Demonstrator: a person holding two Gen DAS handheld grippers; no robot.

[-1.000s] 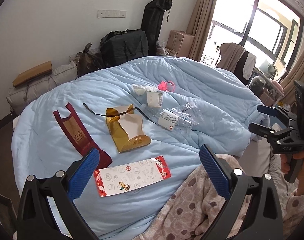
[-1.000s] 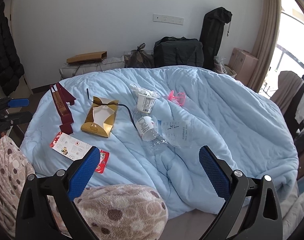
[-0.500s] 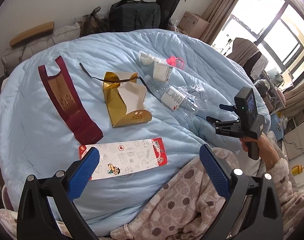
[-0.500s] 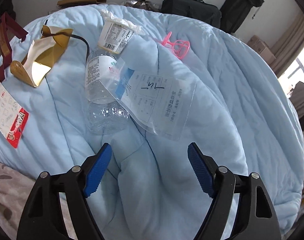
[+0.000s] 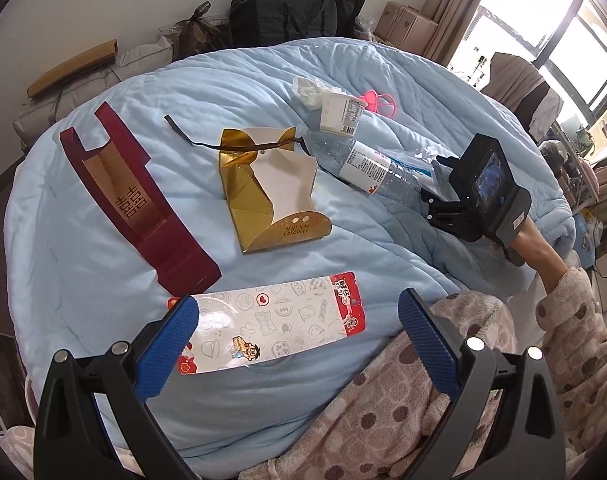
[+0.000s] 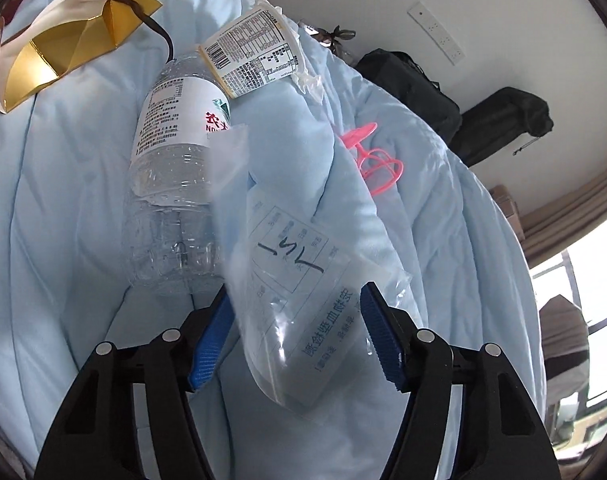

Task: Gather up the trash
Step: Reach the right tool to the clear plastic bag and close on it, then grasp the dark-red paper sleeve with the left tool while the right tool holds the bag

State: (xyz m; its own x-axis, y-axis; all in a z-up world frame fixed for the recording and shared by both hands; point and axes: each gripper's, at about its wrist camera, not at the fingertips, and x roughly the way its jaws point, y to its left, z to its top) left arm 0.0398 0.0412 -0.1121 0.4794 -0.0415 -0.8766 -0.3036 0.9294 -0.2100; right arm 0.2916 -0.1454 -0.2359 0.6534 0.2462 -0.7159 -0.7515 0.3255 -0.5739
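Observation:
Trash lies on a light blue quilt (image 5: 83, 280). In the right wrist view a clear printed plastic bag (image 6: 299, 288) bulges up between the blue pads of my right gripper (image 6: 295, 300), whose jaws are closing around it. Just beyond it are a crushed clear bottle (image 6: 175, 160) and a paper cup (image 6: 255, 56). My left gripper (image 5: 297, 308) hangs open over a red and white snack wrapper (image 5: 271, 328), apart from it. A maroon card sleeve (image 5: 135, 204) and a gold box (image 5: 271, 196) lie further back. The left wrist view shows the right gripper (image 5: 431, 182) at the bottle (image 5: 363, 164).
A pink plastic piece (image 6: 371, 160) and crumpled tissue (image 5: 311, 90) lie past the cup. A spotted fleece blanket (image 5: 383, 400) covers the near edge of the bed. Black bags (image 5: 283, 12) and cardboard boxes stand by the wall; a window is at the right.
My right gripper came down onto the clear bag and its jaws narrowed around it; the bag now bulges up. My left gripper sank toward the snack wrapper and tilted further down.

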